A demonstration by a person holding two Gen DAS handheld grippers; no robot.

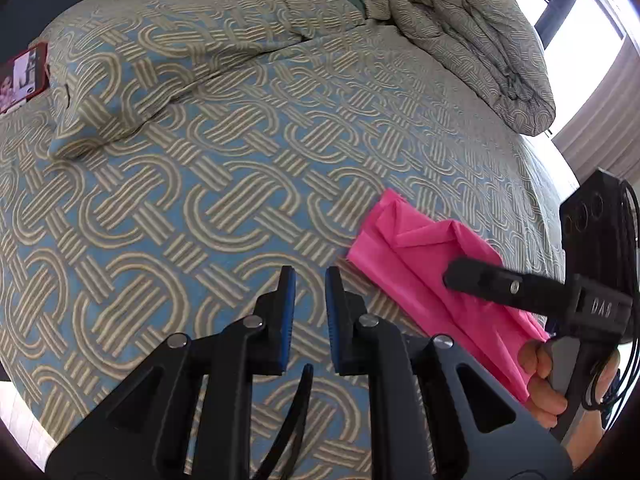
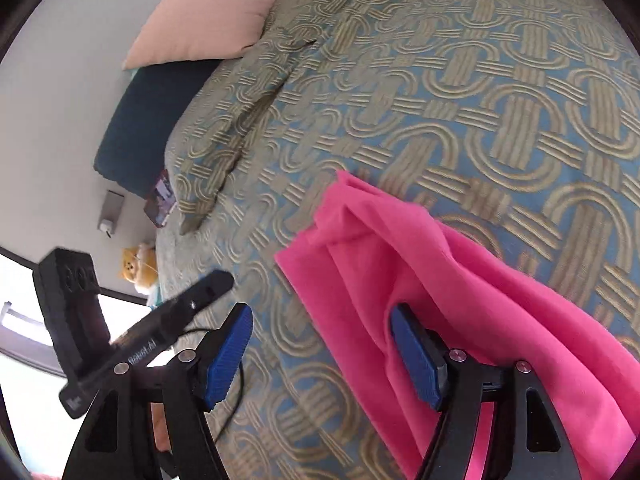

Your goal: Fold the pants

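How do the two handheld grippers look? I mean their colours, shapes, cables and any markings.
Both are black, with angular linkage arms joined by silver pins, and blue ribbed pads on the fingertips. The left gripper has a black cable beneath it. The right gripper bears pale letters, seemingly "DAS", on its body in the left wrist view, and black cables loop beside it. No sleeve is visible.

Bed [image 1: 240, 152] under blue-and-tan patterned cover; peach pillow [image 2: 208, 12] at head end; bunched duvet [image 1: 480, 48] near window [image 1: 580, 4]; orange plush toy [image 2: 138, 268] beside bed
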